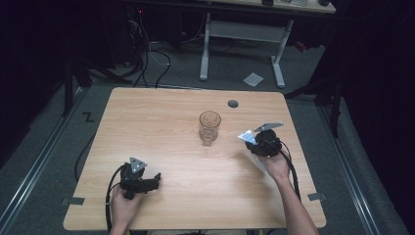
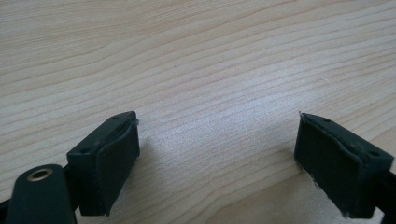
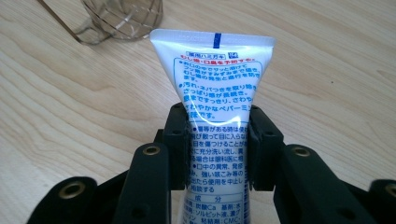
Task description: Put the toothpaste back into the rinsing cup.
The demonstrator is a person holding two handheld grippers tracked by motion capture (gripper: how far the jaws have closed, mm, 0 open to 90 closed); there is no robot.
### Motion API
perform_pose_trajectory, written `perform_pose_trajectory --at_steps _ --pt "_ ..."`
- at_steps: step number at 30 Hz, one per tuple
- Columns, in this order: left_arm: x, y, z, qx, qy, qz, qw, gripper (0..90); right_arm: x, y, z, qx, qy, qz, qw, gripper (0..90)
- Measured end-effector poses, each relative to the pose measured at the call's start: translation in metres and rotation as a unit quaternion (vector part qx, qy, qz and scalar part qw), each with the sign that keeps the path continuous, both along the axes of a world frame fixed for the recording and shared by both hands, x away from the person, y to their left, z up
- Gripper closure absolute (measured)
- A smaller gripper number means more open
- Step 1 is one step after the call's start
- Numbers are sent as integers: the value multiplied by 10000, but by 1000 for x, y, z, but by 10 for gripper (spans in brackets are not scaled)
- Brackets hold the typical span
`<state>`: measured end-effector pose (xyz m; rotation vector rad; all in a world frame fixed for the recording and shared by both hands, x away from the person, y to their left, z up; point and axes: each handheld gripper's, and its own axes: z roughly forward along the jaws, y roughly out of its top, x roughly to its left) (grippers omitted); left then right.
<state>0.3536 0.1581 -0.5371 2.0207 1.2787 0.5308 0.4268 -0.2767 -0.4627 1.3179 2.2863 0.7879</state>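
The right tool (image 3: 218, 140) pinches a white toothpaste tube (image 3: 212, 88) mid-body, crimped end outward, lifted above the bench (image 1: 161, 122) just right of a clear glass (image 1: 209, 127). The left tool (image 2: 217, 158) sits spread over bare wood.

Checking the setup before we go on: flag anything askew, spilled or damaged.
Nothing stands out. The glass stands upright and unspilled on the table, and the right tongs grip the tube squarely by its body, crimped end outward.

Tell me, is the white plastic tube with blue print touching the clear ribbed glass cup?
Apart. The high view shows the white tube, clamped in the right gripper, with bare tabletop between it and the glass cup.
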Motion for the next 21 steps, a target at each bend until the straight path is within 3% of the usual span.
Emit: perform_pose_trajectory --at_steps 16,21 --pt "0 0 0 -1 -1 1 10000 142 -5 8 27 693 -489 193 9962 658" --pt "0 0 0 9 -5 -4 10000 142 -3 13 36 710 -610 298 9952 658"
